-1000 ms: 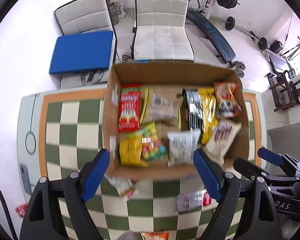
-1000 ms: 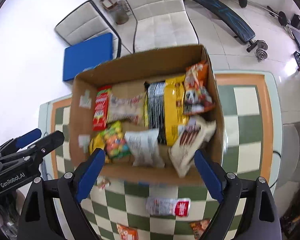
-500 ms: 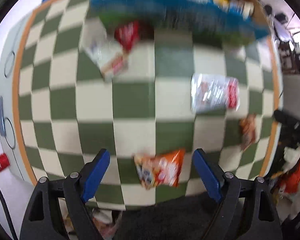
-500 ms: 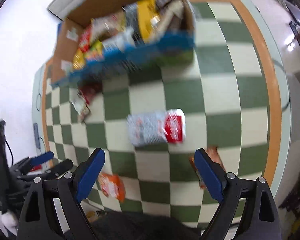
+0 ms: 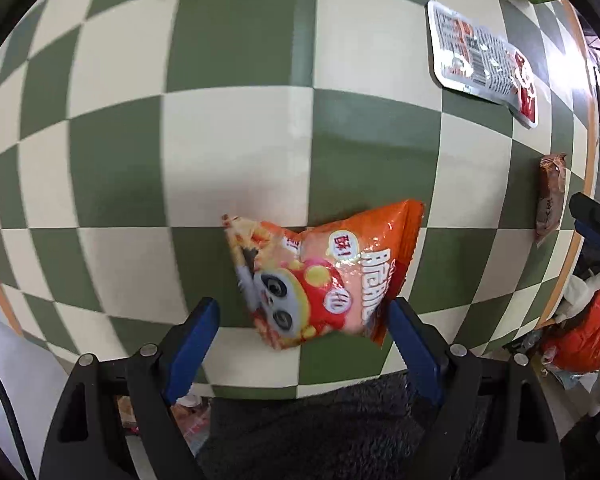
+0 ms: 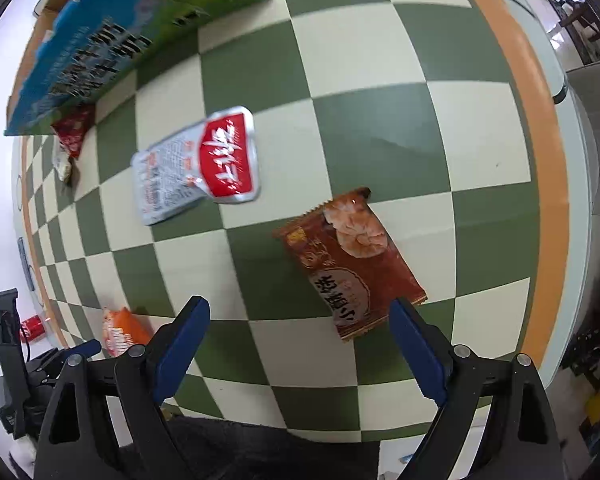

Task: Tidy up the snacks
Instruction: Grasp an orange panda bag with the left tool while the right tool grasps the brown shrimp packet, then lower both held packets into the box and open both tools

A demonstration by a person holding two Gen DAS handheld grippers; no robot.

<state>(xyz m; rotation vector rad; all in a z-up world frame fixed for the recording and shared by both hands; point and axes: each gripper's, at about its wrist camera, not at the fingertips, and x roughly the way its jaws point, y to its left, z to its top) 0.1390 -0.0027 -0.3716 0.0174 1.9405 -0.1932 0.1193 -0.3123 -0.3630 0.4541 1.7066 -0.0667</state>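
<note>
An orange snack bag with a panda face (image 5: 324, 276) lies on the checkered table near its front edge. My left gripper (image 5: 304, 344) is open and empty just above its near end. A brown snack packet (image 6: 352, 260) lies flat on the table; my right gripper (image 6: 300, 348) is open and empty just short of it. A silver and red pouch (image 6: 200, 168) lies further in and also shows in the left wrist view (image 5: 480, 52). The cardboard snack box (image 6: 132, 40) stands at the far left of the right wrist view.
A small red and white packet (image 6: 70, 140) lies beside the box. The orange bag shows again in the right wrist view (image 6: 120, 332) with the left gripper (image 6: 52, 360) by it. A red can (image 6: 32, 326) lies on the floor. The table's orange rim (image 6: 540, 160) runs along the right.
Both grippers have dropped from over the box to the table's near side. The left one has closed in on the orange bag, the right one on the brown packet. Both stay open.
</note>
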